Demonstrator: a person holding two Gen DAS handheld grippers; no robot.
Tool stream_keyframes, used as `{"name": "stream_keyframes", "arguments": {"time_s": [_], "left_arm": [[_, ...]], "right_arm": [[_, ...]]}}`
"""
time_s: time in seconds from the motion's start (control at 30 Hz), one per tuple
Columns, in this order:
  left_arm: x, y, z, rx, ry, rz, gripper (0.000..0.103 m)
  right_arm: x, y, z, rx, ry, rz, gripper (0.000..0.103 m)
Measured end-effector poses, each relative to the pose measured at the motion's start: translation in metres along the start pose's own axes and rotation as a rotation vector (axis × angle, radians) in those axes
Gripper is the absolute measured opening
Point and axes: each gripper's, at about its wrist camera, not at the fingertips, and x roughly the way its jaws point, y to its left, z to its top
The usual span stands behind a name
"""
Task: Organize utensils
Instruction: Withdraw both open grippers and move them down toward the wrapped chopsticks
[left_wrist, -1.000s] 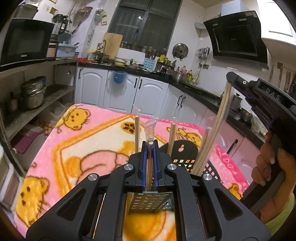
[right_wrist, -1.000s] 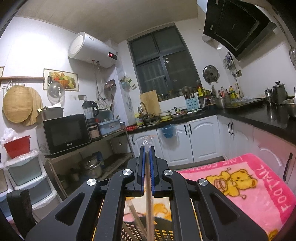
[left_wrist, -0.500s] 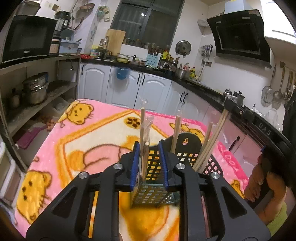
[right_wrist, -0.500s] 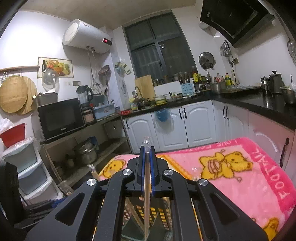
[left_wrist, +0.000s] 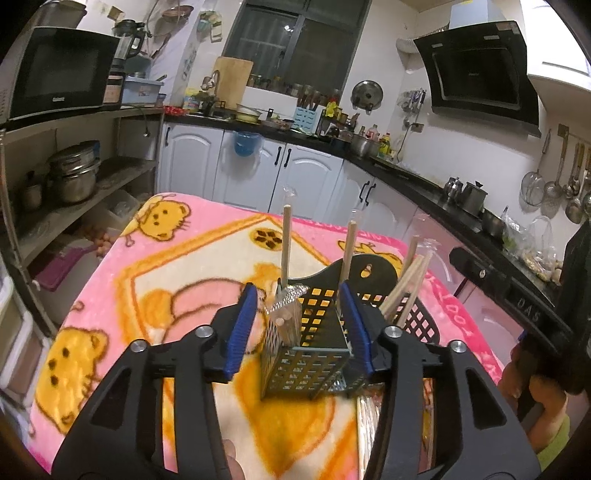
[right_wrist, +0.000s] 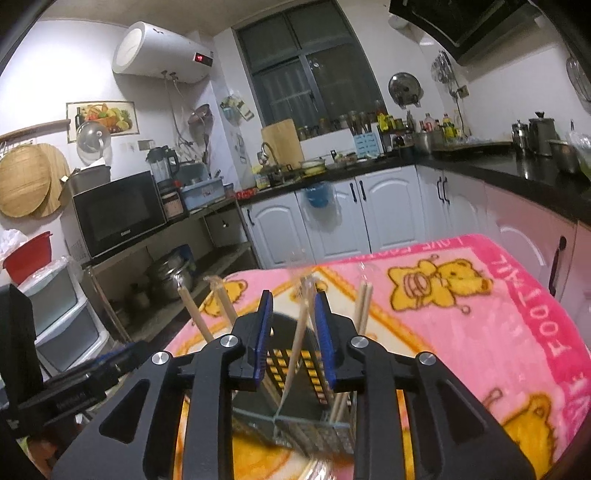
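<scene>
- We see our left gripper (left_wrist: 301, 325) spread wide, gripping nothing, above the black utensil basket (left_wrist: 308, 363) on the pink blanket (left_wrist: 192, 258).
- Our right gripper (right_wrist: 293, 338) stands apart too (a chopstick (right_wrist: 295, 354) between the pads, seemingly untouched), other chopsticks leaning inside.

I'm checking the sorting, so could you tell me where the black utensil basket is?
In the left wrist view, the black utensil basket stands low at centre on the pink blanket, just beyond the open left gripper, chopsticks inside.
</scene>
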Motion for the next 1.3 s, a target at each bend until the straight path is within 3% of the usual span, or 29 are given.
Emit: {"name": "stream_keyframes", "arguments": {"time_s": [0.2, 0.43, 0.57, 0.8, 1.3], "left_arm": [[-0.007, 0.000, -0.006, 0.000, -0.002, -0.001, 0.055], [-0.020, -0.001, -0.011, 0.010, -0.013, 0.006, 0.080], [-0.025, -0.002, -0.014, 0.013, -0.013, 0.007, 0.089], [-0.030, -0.003, -0.021, 0.011, -0.005, 0.010, 0.092], [-0.033, -0.008, -0.042, 0.036, 0.045, 0.014, 0.092]], "right_arm": [[-0.011, -0.001, -0.011, -0.001, 0.054, 0.001, 0.032], [-0.025, -0.001, -0.020, -0.003, 0.076, 0.002, 0.039], [-0.033, 0.000, -0.025, -0.013, 0.089, 0.005, 0.043], [-0.044, 0.001, -0.032, -0.019, 0.102, 0.003, 0.048], [-0.052, -0.003, -0.057, -0.033, 0.170, -0.009, 0.048]]}}
